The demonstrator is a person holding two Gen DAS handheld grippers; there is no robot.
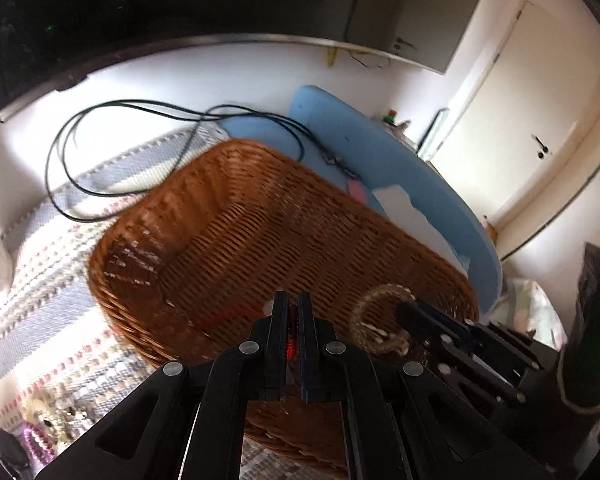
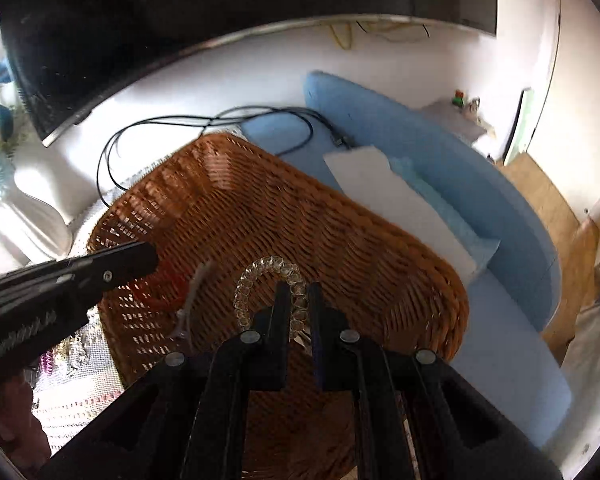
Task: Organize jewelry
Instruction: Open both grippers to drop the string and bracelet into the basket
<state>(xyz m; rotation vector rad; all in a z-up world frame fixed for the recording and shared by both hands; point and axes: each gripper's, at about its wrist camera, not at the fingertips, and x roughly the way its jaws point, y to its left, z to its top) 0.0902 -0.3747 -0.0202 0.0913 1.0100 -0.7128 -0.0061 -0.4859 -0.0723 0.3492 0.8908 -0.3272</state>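
I have both grippers over the wicker basket (image 1: 228, 216). My left gripper (image 1: 293, 312) is pinched narrow on a red beaded piece (image 1: 291, 334), held above the basket's near end. My right gripper (image 2: 300, 300) is clamped on a clear bead bracelet (image 2: 260, 280), also above the near end. More jewelry (image 1: 48, 420) lies on the striped cloth (image 1: 40, 280) left of the basket. A black cable (image 1: 100, 120) loops behind the basket.
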